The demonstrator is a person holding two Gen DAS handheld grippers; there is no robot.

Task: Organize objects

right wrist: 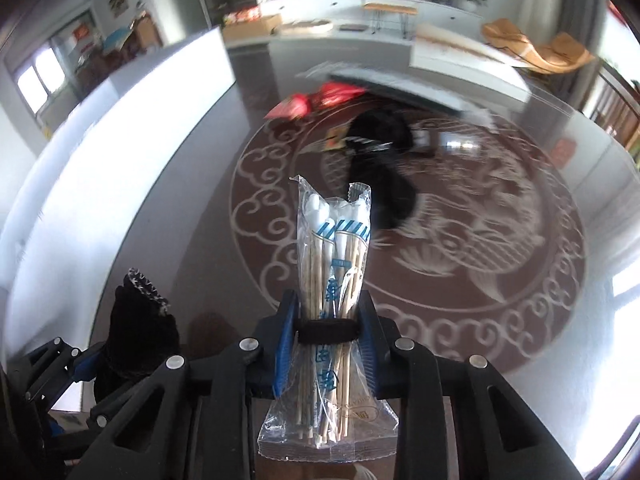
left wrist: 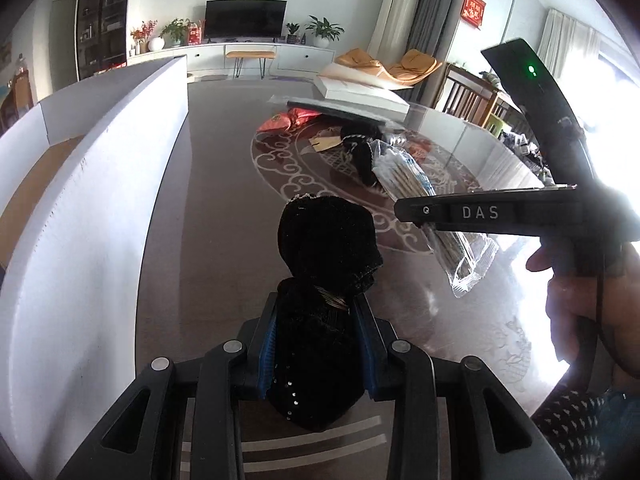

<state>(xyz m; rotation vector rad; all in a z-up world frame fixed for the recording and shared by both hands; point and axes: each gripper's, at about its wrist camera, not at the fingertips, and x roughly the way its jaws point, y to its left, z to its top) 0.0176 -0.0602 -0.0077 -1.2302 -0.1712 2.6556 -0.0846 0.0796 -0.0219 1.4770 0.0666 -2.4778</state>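
The left gripper (left wrist: 318, 312) is held level and pointed forward, its blue-padded fingers (left wrist: 267, 344) closed around a black velvet pouch (left wrist: 324, 280). The right gripper (right wrist: 327, 328) is likewise clamped, a clear bundle of cotton swabs (right wrist: 332, 280) being pinched upright between its fingers. The right hand (left wrist: 580, 304) is seen wrapped around that gripper's handle.
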